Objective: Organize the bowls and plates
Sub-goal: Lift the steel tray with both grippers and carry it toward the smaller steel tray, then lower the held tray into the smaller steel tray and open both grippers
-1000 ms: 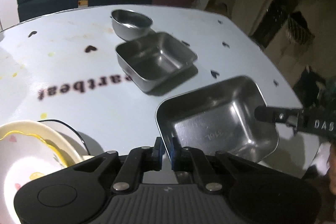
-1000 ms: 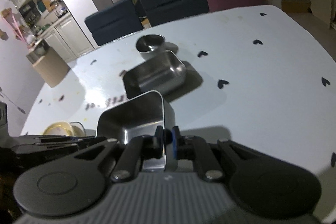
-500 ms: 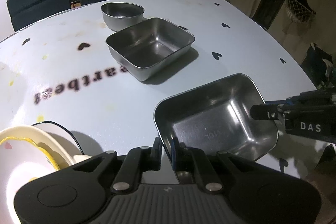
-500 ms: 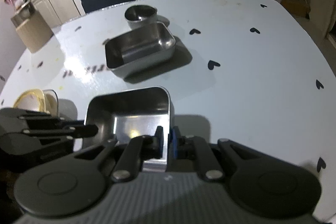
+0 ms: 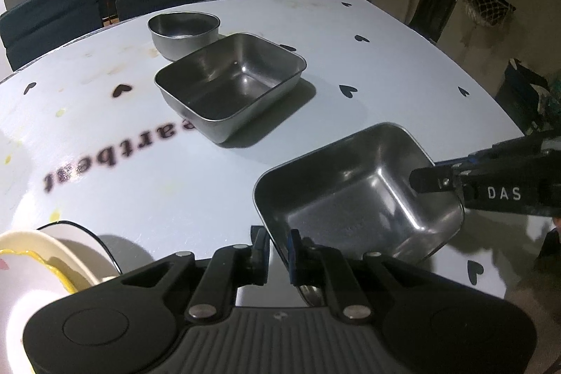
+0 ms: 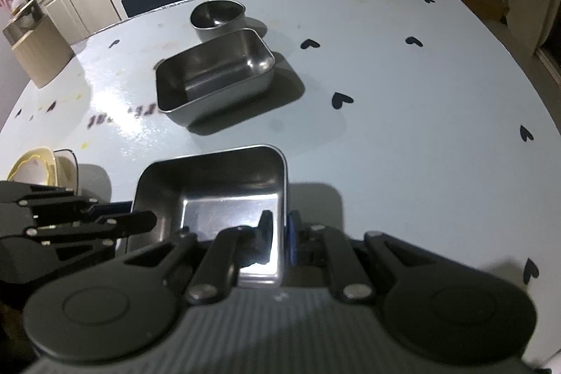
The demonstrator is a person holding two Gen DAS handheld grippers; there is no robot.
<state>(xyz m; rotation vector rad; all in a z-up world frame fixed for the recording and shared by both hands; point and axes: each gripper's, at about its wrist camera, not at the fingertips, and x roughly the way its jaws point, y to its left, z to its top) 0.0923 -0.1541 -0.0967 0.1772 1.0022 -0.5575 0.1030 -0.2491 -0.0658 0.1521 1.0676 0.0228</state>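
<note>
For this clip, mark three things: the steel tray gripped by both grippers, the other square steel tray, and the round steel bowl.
gripped steel tray (image 5: 354, 195), left wrist view, inner floor.
second square steel tray (image 5: 231, 83), left wrist view, inner floor.
round steel bowl (image 6: 217, 14), right wrist view, inside of the bowl.

Left claw (image 5: 277, 242), right claw (image 6: 279, 228) both pinched nearly closed, angled down.
</note>
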